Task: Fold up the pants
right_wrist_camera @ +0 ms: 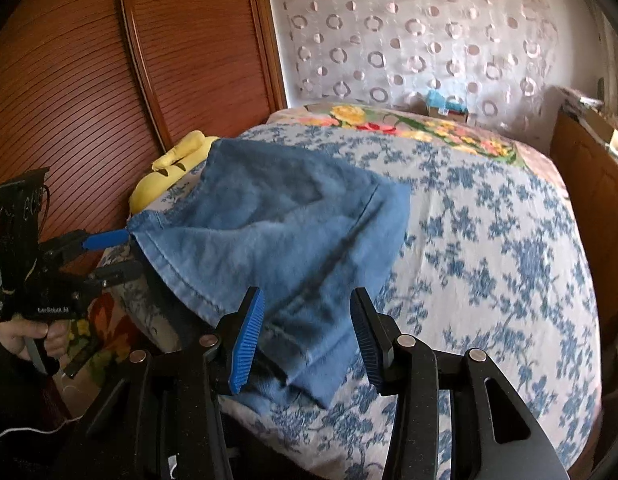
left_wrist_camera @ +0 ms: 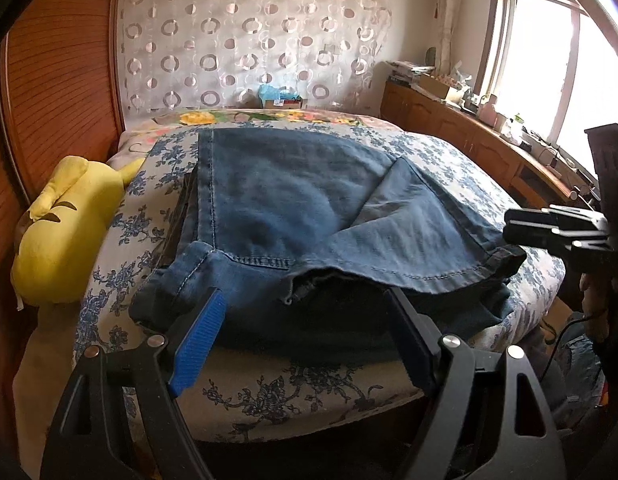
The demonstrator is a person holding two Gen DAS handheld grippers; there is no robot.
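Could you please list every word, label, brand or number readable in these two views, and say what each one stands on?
Nothing can be read with certainty.
Left tool: small pale lettering on its black body in the right wrist view, too blurred to read.
Left tool's upright black plate: faint scrawled marks, illegible.
Box at the head of the bed: a label too small to read.
Jeans: no tag or brand patch showing.

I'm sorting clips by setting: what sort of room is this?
Most likely a home bedroom. The jeans lie on a bed with a flowered cover, a yellow plush toy sits beside it, and a cluttered wooden cabinet runs under a window.
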